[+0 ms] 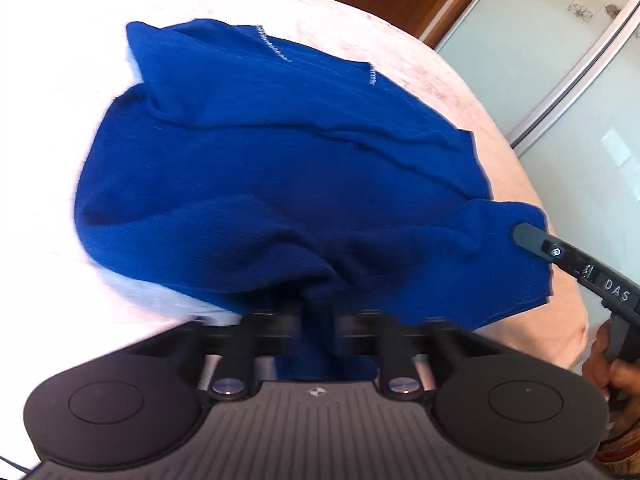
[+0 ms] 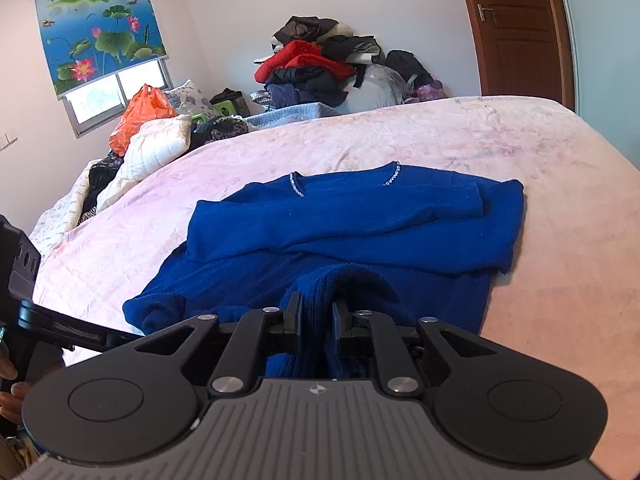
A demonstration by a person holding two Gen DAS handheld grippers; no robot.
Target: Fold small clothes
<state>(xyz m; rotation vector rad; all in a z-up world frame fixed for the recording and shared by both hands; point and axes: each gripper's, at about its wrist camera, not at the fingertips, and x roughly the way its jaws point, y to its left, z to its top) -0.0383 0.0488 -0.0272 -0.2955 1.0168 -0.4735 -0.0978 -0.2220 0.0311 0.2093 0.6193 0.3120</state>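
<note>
A royal-blue knit sweater (image 1: 280, 160) with a beaded neckline lies on the pink bedspread (image 1: 60, 120), its sleeves folded across the body. My left gripper (image 1: 318, 312) is shut on the near hem of the sweater, lifting a bunch of it. The right gripper (image 1: 524, 236) shows in the left wrist view, clamped on the hem's right corner. In the right wrist view the sweater (image 2: 360, 220) spreads ahead, and my right gripper (image 2: 316, 316) is shut on a bunched ridge of its hem. The left gripper's body (image 2: 24, 280) sits at the left edge.
The bed's right edge (image 1: 560, 280) lies close to the right gripper, with sliding glass doors (image 1: 560, 60) beyond. A pile of clothes (image 2: 320, 68) and an orange bag (image 2: 140, 116) stand past the bed's far side. A wooden door (image 2: 516, 28) is at the back right.
</note>
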